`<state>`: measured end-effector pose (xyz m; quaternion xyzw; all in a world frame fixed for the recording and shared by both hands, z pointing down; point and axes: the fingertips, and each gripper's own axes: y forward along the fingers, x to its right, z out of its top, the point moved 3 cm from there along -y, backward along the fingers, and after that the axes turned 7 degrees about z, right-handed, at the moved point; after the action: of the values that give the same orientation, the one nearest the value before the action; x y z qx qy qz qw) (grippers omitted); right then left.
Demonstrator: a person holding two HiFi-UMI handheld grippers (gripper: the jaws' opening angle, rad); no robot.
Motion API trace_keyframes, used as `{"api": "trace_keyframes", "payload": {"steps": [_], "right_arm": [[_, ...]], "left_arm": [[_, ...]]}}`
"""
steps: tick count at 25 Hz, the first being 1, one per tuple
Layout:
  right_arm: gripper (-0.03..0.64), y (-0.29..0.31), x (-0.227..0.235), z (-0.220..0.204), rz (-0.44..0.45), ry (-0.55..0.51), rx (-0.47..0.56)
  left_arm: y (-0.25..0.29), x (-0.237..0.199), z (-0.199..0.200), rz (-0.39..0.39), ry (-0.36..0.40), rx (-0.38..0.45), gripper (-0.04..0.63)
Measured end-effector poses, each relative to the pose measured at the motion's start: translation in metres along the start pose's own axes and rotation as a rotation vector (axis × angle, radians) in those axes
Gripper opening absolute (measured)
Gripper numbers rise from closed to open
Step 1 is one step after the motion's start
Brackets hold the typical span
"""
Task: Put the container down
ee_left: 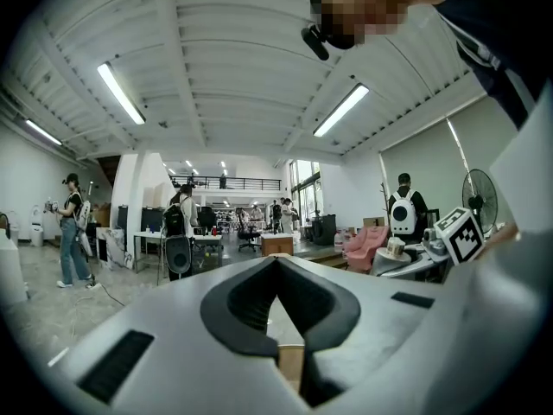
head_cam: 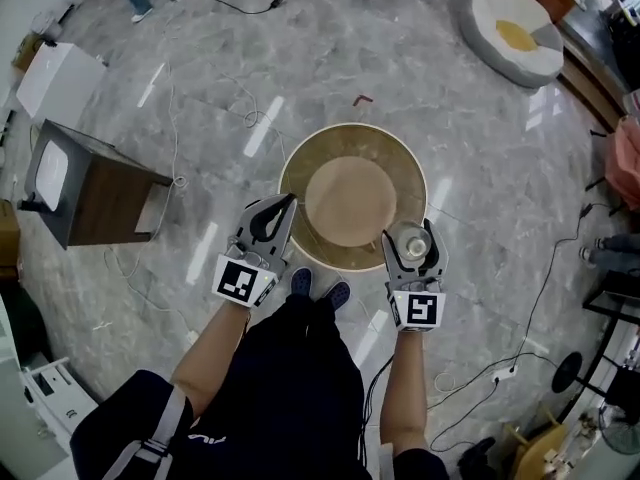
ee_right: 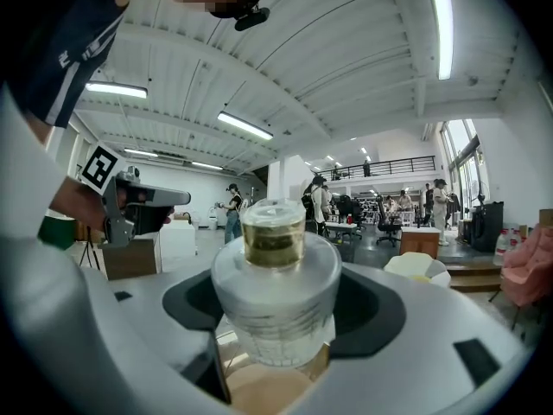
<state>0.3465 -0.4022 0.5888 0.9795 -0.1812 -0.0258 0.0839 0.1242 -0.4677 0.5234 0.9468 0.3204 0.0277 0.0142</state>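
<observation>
A clear plastic container with a transparent lid and a gold band under its cap stands upright between the jaws of my right gripper, which is shut on it. It hangs over the near right rim of a round wooden table. In the right gripper view the container fills the gap between the jaws, with the tabletop just below. My left gripper is at the table's near left rim, its jaws touching at the tips with nothing between them.
A dark wooden cabinet stands to the left, with a white box beyond it. A white round seat is at the far right. Cables run over the marble floor. The person's shoes are at the table's base.
</observation>
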Motion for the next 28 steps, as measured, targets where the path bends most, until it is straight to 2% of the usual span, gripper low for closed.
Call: {"api": "trace_keyframes", "payload": {"steps": [8, 12, 14, 18, 20, 24, 28], "right_arm": [[0.341, 0.083, 0.001, -0.127, 0.039, -0.008, -0.062], [0.341, 0.117, -0.007, -0.212, 0.068, -0.021, -0.085], [0.341, 0.129, -0.015, -0.26, 0.075, -0.019, -0.109], [0.341, 0.154, -0.02, -0.358, 0.029, 0.07, -0.187], [0.341, 0.159, -0.02, -0.396, -0.004, 0.114, -0.2], [0.341, 0.162, -0.027, -0.447, -0.05, 0.166, -0.242], [0.341, 0.161, -0.038, -0.476, -0.035, 0.181, -0.291]], "left_arm": [[0.025, -0.019, -0.08, -0.04, -0.016, -0.005, 0.025], [0.027, -0.028, -0.141, -0.057, -0.022, -0.022, 0.025], [0.022, -0.035, -0.176, -0.051, -0.036, -0.066, 0.025], [0.026, -0.049, -0.231, -0.002, -0.06, -0.099, 0.025], [0.021, -0.045, -0.255, -0.005, -0.055, -0.122, 0.025], [0.014, -0.036, -0.29, -0.032, -0.049, -0.152, 0.025], [0.006, -0.031, -0.308, -0.023, -0.084, -0.162, 0.025]]}}
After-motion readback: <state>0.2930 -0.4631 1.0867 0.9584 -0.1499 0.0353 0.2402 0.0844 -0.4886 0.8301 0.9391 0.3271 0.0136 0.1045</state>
